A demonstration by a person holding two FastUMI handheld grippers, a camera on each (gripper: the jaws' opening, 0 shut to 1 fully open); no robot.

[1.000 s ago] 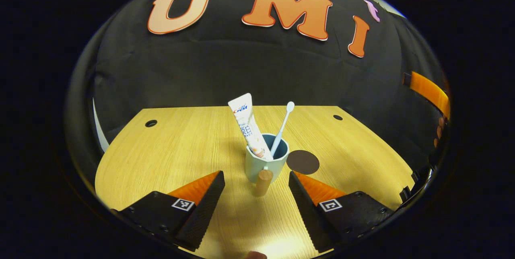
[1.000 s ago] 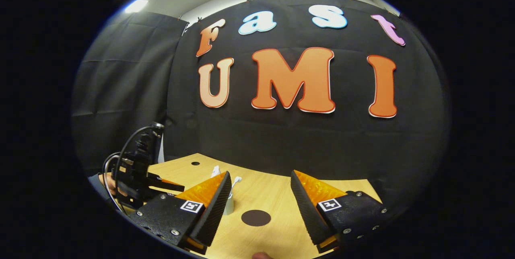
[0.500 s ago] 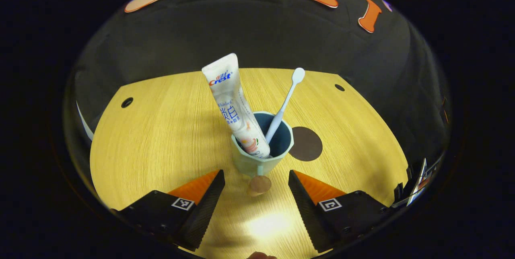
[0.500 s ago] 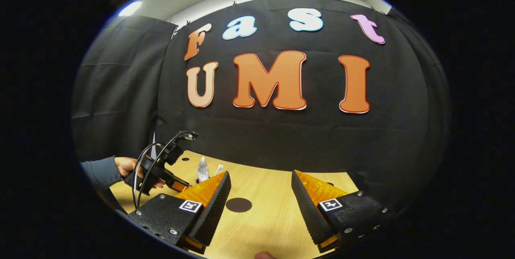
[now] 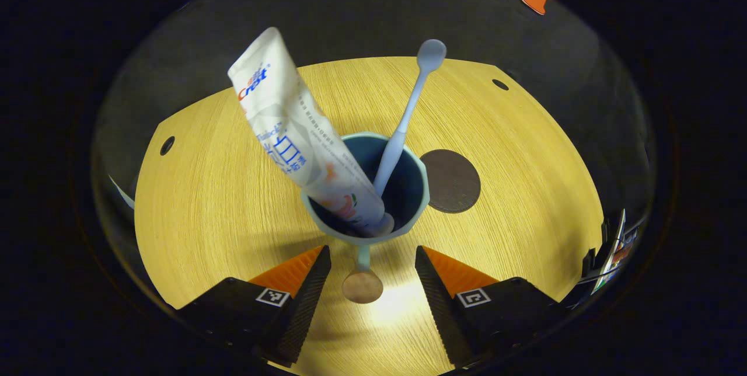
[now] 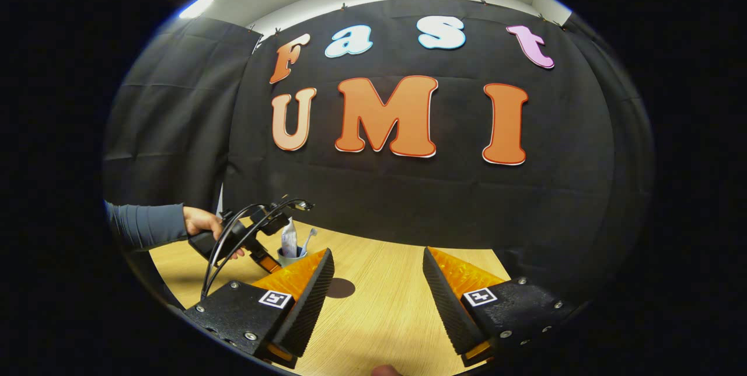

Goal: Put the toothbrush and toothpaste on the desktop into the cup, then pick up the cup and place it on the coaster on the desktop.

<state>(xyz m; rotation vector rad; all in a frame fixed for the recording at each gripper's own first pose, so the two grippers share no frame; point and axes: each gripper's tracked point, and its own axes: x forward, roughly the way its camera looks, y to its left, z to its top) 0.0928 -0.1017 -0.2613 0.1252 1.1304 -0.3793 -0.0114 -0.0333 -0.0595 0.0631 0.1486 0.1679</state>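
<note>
A teal cup (image 5: 362, 230) stands on the wooden desktop (image 5: 204, 201) with a white toothpaste tube (image 5: 297, 136) and a pale blue toothbrush (image 5: 402, 131) leaning inside it. Its handle, tipped by a round wooden knob (image 5: 362, 286), points back between the fingers of my left gripper (image 5: 372, 250), which is open and not touching it. A dark round coaster (image 5: 450, 181) lies just right of the cup. In the right gripper view, my right gripper (image 6: 378, 253) is open and empty above the desk, with the cup (image 6: 290, 256) and coaster (image 6: 340, 288) to its left.
In the right gripper view a hand (image 6: 201, 223) with a grey sleeve holds the left gripper (image 6: 248, 242) and its looping cable beside the cup. Small round holes (image 5: 167, 145) sit near the desk's far corners. Bare wood (image 6: 385, 317) lies under the right gripper.
The left gripper has moved forward and tilted down over the cup, so the handle knob now sits between its open fingers. The right gripper has barely shifted.
</note>
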